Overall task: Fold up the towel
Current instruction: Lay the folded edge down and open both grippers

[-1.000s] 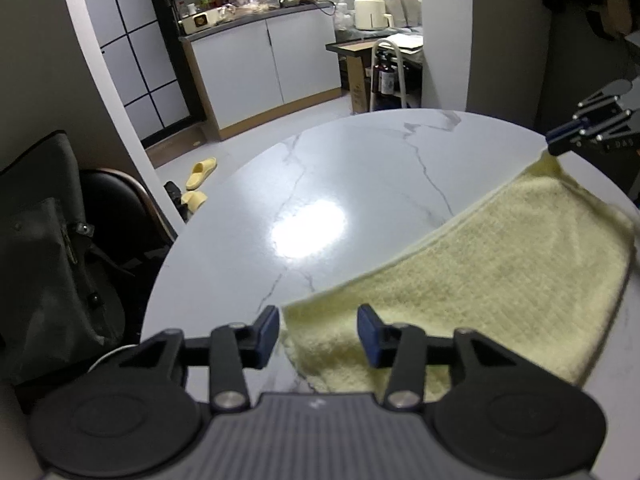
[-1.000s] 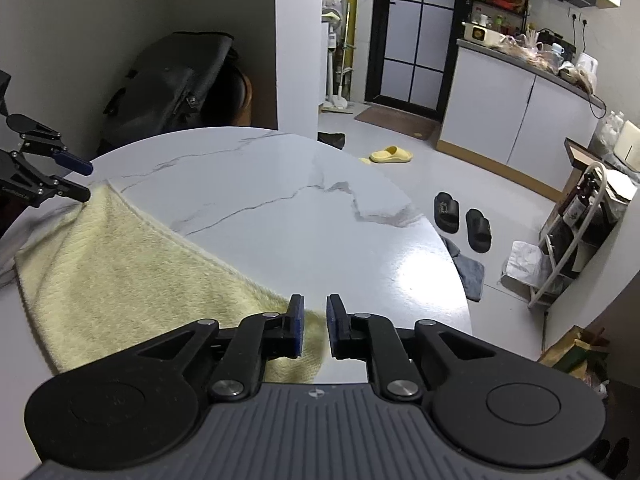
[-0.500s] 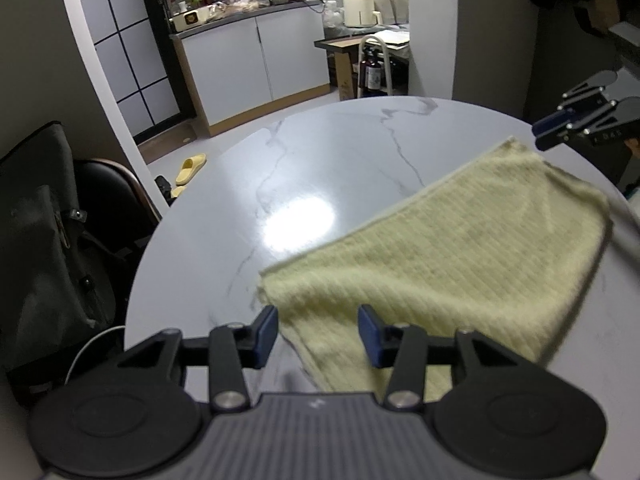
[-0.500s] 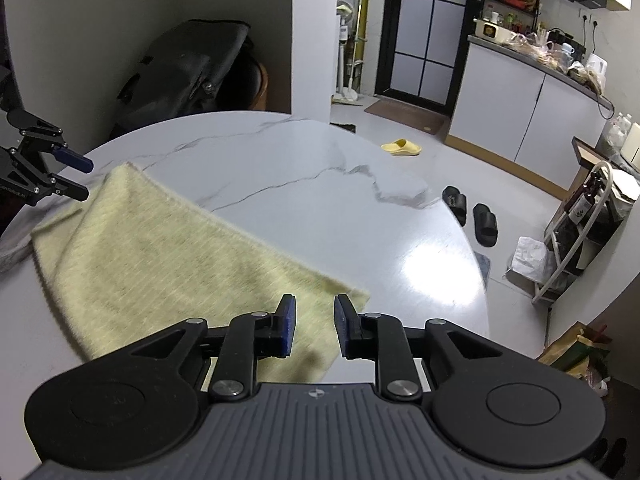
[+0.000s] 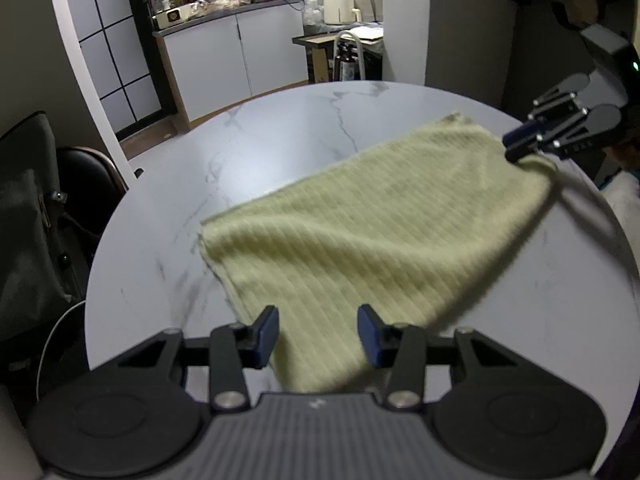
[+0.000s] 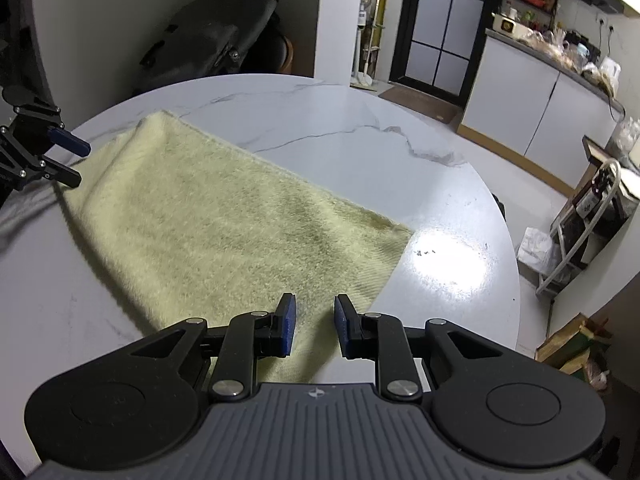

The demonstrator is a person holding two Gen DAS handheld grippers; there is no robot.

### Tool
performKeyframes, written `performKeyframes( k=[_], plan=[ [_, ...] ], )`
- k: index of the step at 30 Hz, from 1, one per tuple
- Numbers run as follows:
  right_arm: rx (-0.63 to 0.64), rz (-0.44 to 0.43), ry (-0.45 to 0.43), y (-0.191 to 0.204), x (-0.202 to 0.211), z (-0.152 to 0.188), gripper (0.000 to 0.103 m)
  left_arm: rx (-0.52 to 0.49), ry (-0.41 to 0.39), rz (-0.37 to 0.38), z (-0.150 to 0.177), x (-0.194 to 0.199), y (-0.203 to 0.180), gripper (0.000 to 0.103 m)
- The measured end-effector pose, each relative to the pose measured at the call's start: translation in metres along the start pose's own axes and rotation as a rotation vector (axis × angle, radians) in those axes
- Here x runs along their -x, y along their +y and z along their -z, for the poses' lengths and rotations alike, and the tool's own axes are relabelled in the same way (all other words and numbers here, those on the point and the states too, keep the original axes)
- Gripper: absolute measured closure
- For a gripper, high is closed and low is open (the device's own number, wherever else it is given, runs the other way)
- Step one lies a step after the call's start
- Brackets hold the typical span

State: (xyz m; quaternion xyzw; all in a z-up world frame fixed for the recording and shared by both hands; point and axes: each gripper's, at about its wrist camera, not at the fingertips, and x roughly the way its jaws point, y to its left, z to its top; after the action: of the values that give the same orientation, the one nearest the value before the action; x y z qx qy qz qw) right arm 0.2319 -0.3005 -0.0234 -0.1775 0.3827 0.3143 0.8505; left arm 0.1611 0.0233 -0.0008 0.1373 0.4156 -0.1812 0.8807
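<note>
At the bottom of the frame my left claw (image 5: 318, 334) stood wide apart over the near end of the yellow-green towel (image 5: 380, 224), gripping nothing. My right claw (image 6: 312, 326) was parted too, more narrowly, its pads above the towel's edge. The towel lay flat across the middle of the round marble counter (image 5: 256, 152). Beyond, in the upper frame, white cabinets (image 5: 236, 64) lined the kitchen.

A home kitchen-dining room: round marble table (image 5: 248, 168), white cabinets (image 5: 232, 60) under a cluttered counter (image 5: 224, 2), doormat (image 6: 420, 98) by the far door.
</note>
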Motion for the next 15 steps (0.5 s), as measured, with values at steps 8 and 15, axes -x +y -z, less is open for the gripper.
performKeyframes(
  k=[8, 15],
  plan=[
    [-0.001, 0.010, 0.003, 0.009, 0.008, 0.008, 0.079, -0.004, 0.000, -0.015, 0.010, 0.011, -0.005, 0.057],
    [0.003, 0.012, 0.009, 0.018, 0.018, 0.016, 0.079, 0.000, -0.012, -0.026, 0.016, 0.009, -0.003, 0.057]
  ],
)
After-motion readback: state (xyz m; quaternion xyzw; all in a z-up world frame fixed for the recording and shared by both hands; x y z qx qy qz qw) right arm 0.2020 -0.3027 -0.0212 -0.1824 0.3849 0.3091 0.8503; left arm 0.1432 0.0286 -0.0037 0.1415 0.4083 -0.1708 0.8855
